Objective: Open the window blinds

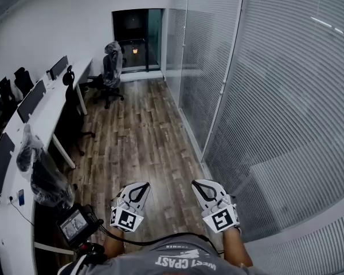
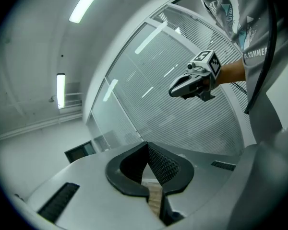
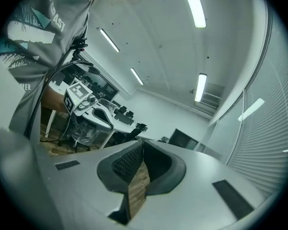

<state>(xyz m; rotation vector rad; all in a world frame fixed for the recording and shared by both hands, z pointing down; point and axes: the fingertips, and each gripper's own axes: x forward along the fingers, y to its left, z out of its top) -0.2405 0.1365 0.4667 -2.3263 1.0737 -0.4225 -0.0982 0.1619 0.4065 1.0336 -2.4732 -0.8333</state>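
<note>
Office aisle (image 1: 143,136) — closed blinds (image 1: 286,96) fill frame right, slats level, right gripper (image 1: 202,187) nearer than left gripper (image 1: 139,189), both clenched empty.

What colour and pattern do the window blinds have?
The blinds are pale grey-white, with fine horizontal slats. The head view shows them best.

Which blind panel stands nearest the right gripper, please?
The large blind panel at far right, beside the right gripper; the others lie farther ahead.
</note>
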